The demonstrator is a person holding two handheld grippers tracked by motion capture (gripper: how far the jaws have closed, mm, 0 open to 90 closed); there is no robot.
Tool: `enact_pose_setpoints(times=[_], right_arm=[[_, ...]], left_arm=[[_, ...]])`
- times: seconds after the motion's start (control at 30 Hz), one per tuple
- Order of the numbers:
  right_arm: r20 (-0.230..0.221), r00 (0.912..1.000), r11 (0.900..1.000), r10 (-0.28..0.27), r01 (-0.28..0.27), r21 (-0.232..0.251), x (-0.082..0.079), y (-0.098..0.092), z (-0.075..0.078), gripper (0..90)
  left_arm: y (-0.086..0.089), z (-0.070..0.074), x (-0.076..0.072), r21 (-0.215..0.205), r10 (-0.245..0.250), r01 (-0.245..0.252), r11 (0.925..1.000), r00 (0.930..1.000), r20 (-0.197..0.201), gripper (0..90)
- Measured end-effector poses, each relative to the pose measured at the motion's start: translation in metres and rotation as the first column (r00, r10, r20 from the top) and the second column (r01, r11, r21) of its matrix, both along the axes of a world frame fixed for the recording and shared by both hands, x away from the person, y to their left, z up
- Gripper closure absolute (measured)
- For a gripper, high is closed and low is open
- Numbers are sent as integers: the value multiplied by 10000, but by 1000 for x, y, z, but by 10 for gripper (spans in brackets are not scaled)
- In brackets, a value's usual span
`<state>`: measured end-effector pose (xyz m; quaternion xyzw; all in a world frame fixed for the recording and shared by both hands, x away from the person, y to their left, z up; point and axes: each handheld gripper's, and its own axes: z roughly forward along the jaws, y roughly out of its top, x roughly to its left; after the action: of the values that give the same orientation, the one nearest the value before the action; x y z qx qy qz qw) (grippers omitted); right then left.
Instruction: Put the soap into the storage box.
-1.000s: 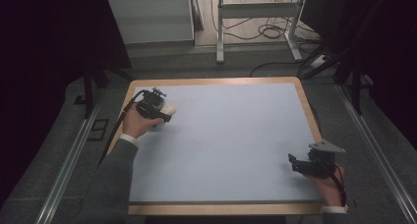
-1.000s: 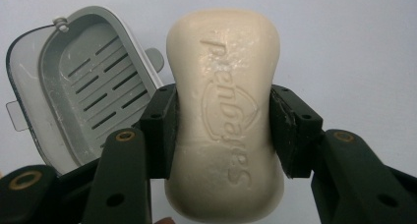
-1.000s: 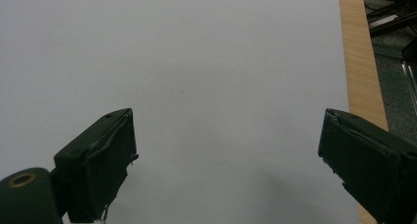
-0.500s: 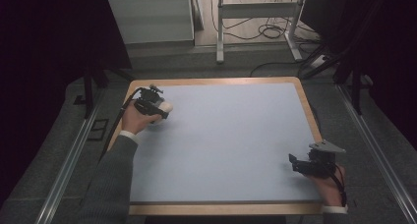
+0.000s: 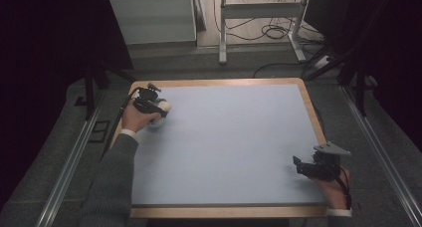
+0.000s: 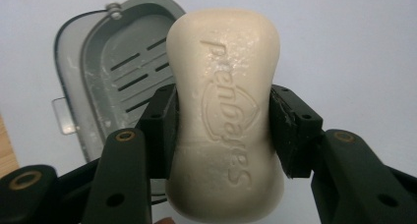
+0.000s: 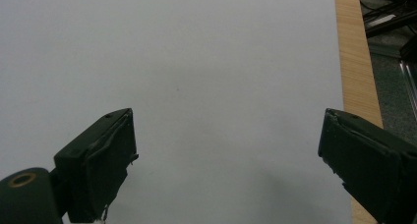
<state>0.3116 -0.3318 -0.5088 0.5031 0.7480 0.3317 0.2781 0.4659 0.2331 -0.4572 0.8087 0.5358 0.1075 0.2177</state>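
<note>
The left tongs (image 6: 223, 130) are clamped across the waist of a cream, oval bar of soap with embossed lettering (image 6: 224, 116), one black jaw on each long side, so the bar is firmly in the grip and lifted clear of the surface. Just beyond it in the left gripper view lies a grey plastic soap dish with a slotted draining floor (image 6: 115, 81), its lid swung open; the bar hangs above and slightly to one side of the tray rather than resting in it. In the high view this happens at the far left corner of the pale blue, wood-edged worktop (image 5: 234, 137), where the left tongs (image 5: 160, 106) hover with the soap dish (image 5: 155, 123) close beneath them. The right tongs (image 7: 226, 160) stand wide apart with nothing between the jaws, resting idle near the worktop's right edge, well apart from the soap. Judging by this, the pick-up is done; whether the bar goes into the dish or away from it cannot be told.
</note>
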Motion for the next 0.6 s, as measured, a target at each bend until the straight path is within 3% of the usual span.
enact_pose_setpoints(times=[0.27,0.6], right_arm=[[4,10000,10000,-1,1,-10,0,0,0,70],[-41,10000,10000,-1,1,-26,0,0,-1,70]], left_arm=[[16,-5,7,-273,586,-587,9979,9983,-31,495],[19,-11,12,-268,820,-825,9962,9964,-210,495]])
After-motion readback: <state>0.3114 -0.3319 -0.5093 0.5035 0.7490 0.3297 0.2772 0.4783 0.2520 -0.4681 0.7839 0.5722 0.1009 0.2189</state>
